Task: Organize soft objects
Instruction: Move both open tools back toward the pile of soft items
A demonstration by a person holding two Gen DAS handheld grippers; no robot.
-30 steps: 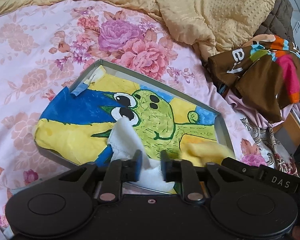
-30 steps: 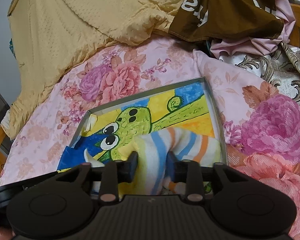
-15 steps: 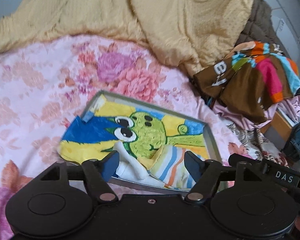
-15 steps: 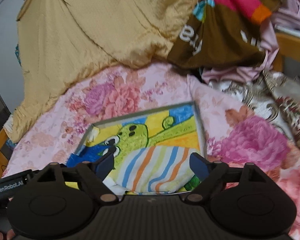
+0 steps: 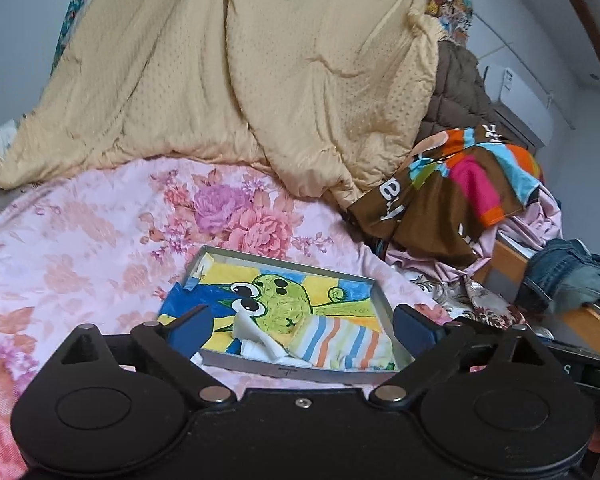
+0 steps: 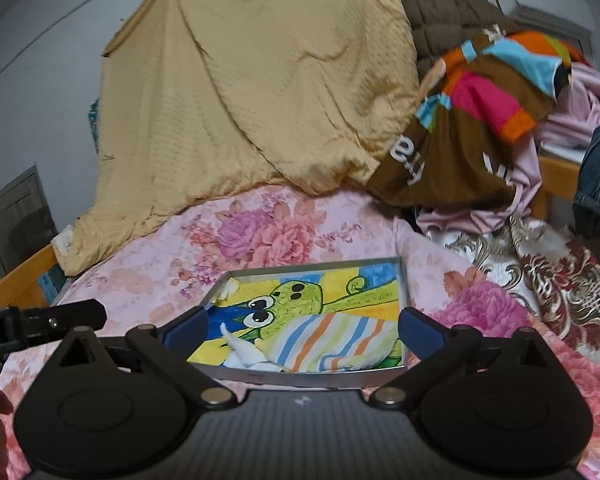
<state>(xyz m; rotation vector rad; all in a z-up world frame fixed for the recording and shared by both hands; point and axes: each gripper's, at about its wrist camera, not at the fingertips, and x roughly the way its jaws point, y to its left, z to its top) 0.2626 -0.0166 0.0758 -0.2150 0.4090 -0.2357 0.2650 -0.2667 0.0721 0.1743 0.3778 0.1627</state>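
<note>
Both your claws stood spread wide above the tray, with nothing between the pads.

Your left claw [image 5: 300, 326] and right claw [image 6: 302, 328] had just been opening, and each was released, clear of the cloth. The striped cloth [image 5: 340, 344] lay folded in the near right corner of the grey tray [image 5: 384, 304], with a white cloth [image 5: 256, 332] bunched just beside it on the left, touching it. The tray had a green cartoon picture [image 5: 280, 300] on its floor and sat on the pink flowered bedspread [image 5: 80, 240]. Behind it a tan quilt [image 5: 240, 80] was heaped high. To the right, a brown patchwork garment [image 5: 452, 196] lay over pale pink fabric, and folded jeans [image 5: 560, 276] rested on the wooden bed rail, all well apart from the tray.
</note>
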